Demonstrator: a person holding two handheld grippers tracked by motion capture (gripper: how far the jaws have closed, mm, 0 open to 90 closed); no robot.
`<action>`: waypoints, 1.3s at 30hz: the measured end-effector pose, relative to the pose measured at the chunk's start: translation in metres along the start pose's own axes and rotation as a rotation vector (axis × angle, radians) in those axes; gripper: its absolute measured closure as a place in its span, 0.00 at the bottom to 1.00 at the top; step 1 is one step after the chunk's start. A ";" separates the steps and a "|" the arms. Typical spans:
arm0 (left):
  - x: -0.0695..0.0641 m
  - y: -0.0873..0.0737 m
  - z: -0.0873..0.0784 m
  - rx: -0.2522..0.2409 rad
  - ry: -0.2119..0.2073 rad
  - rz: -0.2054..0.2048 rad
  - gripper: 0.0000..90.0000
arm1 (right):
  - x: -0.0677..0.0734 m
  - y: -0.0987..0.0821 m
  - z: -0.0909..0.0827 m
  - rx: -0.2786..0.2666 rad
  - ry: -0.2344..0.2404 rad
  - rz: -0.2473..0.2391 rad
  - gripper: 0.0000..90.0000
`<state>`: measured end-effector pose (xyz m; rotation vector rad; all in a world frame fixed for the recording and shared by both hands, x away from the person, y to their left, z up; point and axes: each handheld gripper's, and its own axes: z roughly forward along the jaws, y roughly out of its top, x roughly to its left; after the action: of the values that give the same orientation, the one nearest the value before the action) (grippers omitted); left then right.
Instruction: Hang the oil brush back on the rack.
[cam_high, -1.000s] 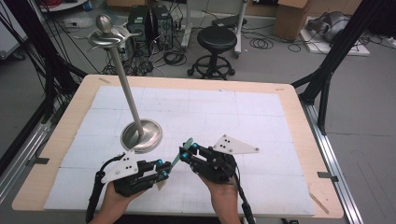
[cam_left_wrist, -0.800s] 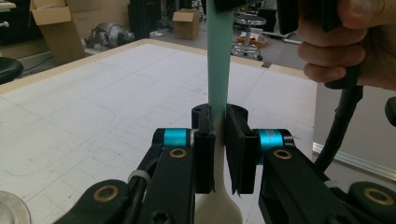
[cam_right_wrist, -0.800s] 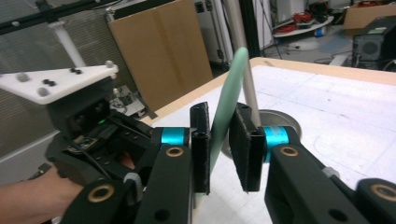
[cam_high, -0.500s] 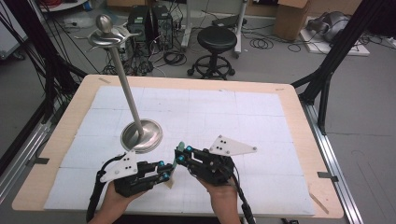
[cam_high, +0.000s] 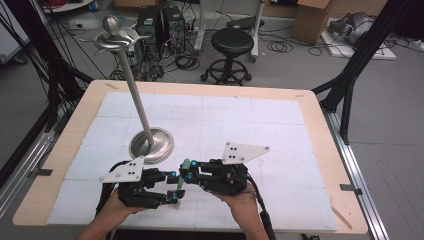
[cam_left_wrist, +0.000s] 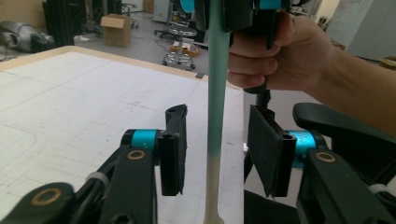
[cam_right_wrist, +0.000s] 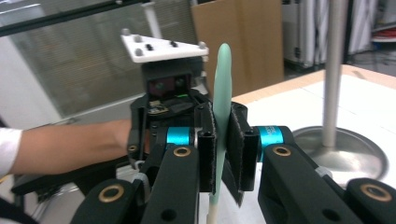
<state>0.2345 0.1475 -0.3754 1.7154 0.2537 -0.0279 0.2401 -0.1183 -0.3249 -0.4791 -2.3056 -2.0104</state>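
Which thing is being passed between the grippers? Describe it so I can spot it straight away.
Start at the tall metal stand on the white mat; just in front of it the two grippers meet. Between them sits a thin mint-green spatula with a pale handle, clamped by the right gripper, the only green, flat thing there.

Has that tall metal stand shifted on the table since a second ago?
No. The stand keeps its base on the same spot by the mat's grid lines, just ahead of the left claw.

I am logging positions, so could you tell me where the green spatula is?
In the high view the green spatula sits near the front edge, clamped in the right gripper, just below the metal stand.
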 end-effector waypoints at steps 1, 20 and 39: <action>0.000 0.000 0.000 0.000 -0.007 0.000 0.70 | -0.001 0.000 0.000 -0.002 0.018 0.001 0.92; 0.004 -0.001 0.001 0.012 0.052 0.003 0.93 | -0.008 -0.006 -0.009 -0.087 -0.012 0.027 0.48; 0.030 0.061 -0.035 -0.107 0.358 -0.008 0.93 | 0.005 -0.049 -0.098 -0.101 -0.550 -0.008 0.20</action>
<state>0.2707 0.1776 -0.3150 1.6051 0.5178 0.2846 0.2062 -0.2178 -0.3550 -1.1602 -2.4784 -2.2228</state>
